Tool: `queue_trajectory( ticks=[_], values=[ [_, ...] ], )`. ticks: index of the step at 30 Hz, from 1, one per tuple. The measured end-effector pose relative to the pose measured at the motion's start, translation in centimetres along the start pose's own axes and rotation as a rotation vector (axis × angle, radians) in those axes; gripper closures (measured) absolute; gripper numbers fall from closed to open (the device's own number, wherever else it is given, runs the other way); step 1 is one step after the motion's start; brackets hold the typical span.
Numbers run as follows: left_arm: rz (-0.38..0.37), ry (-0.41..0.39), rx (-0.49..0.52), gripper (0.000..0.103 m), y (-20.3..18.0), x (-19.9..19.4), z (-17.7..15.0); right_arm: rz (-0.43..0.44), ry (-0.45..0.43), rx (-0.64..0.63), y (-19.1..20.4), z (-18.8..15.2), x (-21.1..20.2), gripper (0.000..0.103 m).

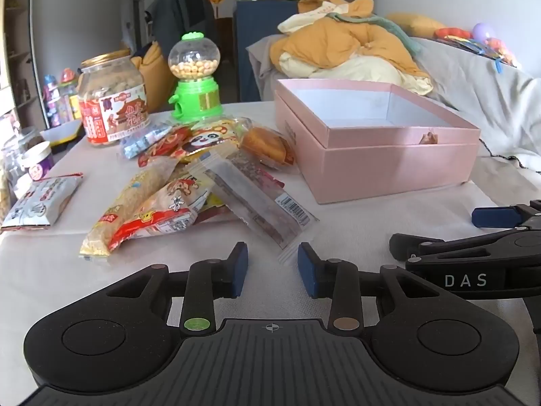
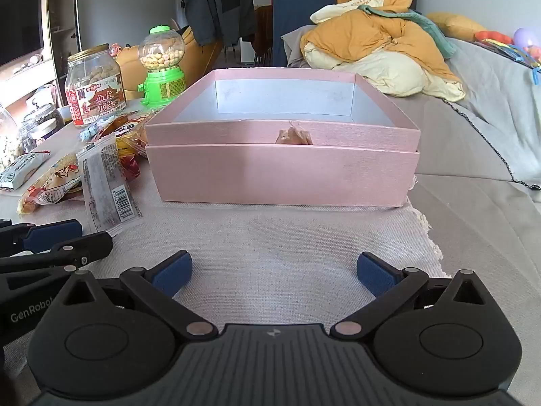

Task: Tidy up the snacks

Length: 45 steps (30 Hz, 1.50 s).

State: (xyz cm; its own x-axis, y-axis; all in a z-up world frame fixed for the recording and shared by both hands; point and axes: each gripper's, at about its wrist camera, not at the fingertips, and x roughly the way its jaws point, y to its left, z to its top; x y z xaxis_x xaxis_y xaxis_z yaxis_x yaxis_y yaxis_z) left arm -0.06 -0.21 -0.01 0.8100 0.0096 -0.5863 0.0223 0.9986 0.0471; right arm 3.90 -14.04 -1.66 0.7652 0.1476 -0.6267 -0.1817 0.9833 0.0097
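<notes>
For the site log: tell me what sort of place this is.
Most likely a home living room: a sofa heaped with bedding, a coat on a stand, and a cloth-covered table of snacks.

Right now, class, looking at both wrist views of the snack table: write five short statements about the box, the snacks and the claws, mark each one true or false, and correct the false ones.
1. The pink box has no snacks inside. True.
2. The right claw grips a snack packet. False: its jaws stand wide open with nothing between them.
3. The snack pile lies left of the box in the left wrist view. True.
4. The green candy dispenser lies on its side. False: it stands upright.
5. The left claw is open and holds nothing. True.
</notes>
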Motion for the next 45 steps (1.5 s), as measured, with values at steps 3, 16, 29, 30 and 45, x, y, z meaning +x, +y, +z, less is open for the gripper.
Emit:
queue_trajectory(
  ticks=[3,16,29,30,45],
  values=[
    [-0.012,0.002,-0.016,0.064,0.09,-0.03,0.01,0.002,0.003,0.002,-0.04,0.01,0.01,0.000],
    [-0.015,0.005,-0.020,0.064,0.04,0.06,-0.11,0.001,0.005,0.001,-0.02,0.02,0.01,0.000],
    [-0.018,0.006,-0.024,0.064,0.15,0.12,-0.07,0.001,0.005,0.001,-0.02,0.02,0.00,0.000],
    [-0.018,0.006,-0.025,0.064,0.17,0.12,-0.05,0.000,0.006,0.001,-0.02,0.03,0.01,0.000],
    [-0.019,0.006,-0.026,0.064,0.21,0.13,-0.05,0.000,0.006,0.000,0.00,0.02,-0.01,0.000]
  ],
)
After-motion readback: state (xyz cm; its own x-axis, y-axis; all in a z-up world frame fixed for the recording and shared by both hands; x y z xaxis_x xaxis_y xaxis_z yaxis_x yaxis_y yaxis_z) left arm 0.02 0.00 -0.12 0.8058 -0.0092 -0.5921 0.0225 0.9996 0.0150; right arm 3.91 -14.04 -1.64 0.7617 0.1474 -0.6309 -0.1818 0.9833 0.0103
